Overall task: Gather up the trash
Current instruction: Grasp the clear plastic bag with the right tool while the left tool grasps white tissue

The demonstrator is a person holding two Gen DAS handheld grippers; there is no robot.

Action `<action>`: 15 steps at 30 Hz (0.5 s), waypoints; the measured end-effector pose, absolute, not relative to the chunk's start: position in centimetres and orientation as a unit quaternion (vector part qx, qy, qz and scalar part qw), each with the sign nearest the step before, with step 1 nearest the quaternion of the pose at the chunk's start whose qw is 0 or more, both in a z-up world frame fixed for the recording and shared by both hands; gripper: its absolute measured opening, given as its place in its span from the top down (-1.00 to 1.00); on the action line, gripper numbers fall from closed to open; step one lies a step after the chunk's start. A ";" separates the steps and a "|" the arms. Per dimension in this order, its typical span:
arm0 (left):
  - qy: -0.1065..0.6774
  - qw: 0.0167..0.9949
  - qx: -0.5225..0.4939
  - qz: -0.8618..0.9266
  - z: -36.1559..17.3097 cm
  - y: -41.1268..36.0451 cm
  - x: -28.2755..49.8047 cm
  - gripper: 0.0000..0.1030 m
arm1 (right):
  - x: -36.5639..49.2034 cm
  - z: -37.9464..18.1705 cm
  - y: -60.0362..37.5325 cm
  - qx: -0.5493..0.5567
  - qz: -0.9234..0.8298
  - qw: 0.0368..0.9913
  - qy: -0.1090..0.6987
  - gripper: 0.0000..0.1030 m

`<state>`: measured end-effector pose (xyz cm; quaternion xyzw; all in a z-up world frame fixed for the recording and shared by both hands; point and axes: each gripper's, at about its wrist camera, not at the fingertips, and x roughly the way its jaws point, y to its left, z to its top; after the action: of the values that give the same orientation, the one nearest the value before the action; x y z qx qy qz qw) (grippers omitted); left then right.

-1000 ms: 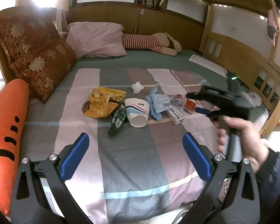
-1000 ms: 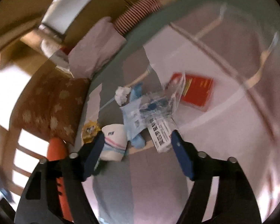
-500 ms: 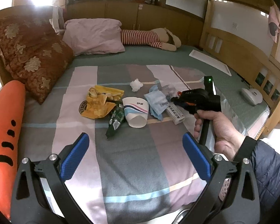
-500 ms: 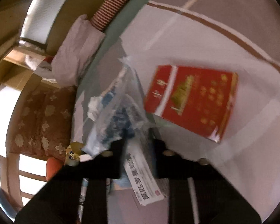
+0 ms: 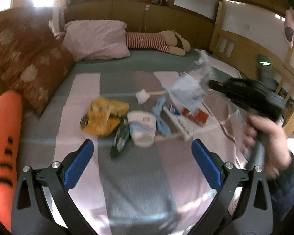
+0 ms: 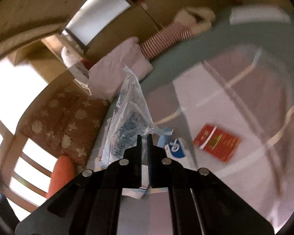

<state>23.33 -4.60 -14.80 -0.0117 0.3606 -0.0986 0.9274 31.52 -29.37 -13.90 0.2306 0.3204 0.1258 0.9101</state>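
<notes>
Right gripper (image 6: 144, 137) pinching plastic wrapper (image 6: 127, 117) clear of bed (image 5: 139, 186); left gripper (image 5: 142, 154) spread, empty; cup (image 5: 142, 128), red box (image 6: 216, 143), wrappers left mid-bed.

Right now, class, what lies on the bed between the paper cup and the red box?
In the left wrist view, a light blue mask and a white printed packet lie between the paper cup and the red box.

The left gripper (image 5: 142, 157) is black, with ribbed blue pads (image 5: 79, 161) and silver screws on its linkage. The right gripper (image 6: 144, 140) has matte black arms with round silver screws. The person's sleeve (image 5: 290, 188) is dark navy.
</notes>
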 end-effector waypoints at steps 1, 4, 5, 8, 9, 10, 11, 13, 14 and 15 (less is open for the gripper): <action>0.363 0.927 -0.003 -0.093 -14.7 -5.1 24.8 -0.93 | 30.9 -13.3 -29.6 0.215 0.115 0.919 0.311 0.89; 0.365 0.926 0.004 -0.097 -14.7 -6.8 29.9 -0.92 | 29.7 -11.7 -30.4 0.174 0.071 0.942 0.279 0.89; 0.366 0.926 0.014 -0.097 -14.9 -7.6 31.6 -0.91 | 29.7 -11.6 -30.7 0.163 0.057 0.947 0.272 0.89; 0.398 0.911 0.040 -0.097 -17.4 -10.1 38.6 -0.62 | 30.3 -12.4 -31.4 0.157 0.043 0.947 0.277 0.89; 0.421 0.901 0.032 -0.105 -18.5 -10.5 40.8 -0.41 | 30.7 -12.7 -31.6 0.161 0.042 0.946 0.280 0.89; 0.439 0.892 0.026 -0.108 -19.5 -10.9 42.5 -0.35 | 31.1 -13.0 -31.6 0.162 0.041 0.944 0.284 0.89; 0.453 0.885 0.024 -0.105 -20.5 -11.2 43.9 -0.33 | 31.5 -13.4 -31.8 0.163 0.040 0.943 0.287 0.89; 0.478 0.873 0.035 -0.095 -23.1 -12.1 47.1 -0.33 | 32.0 -13.6 -32.1 0.169 0.041 0.941 0.290 0.89; 0.489 0.867 0.042 -0.084 -24.4 -12.5 48.5 -0.33 | 32.1 -13.6 -32.3 0.172 0.041 0.941 0.289 0.89; 0.497 0.863 0.045 -0.078 -25.3 -12.6 49.3 -0.33 | 32.0 -13.5 -32.7 0.173 0.043 0.941 0.289 0.89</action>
<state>49.31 -12.64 -25.32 0.0449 0.4973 -0.0778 0.8629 31.96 -32.68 -13.49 0.1729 0.2888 0.0434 0.9407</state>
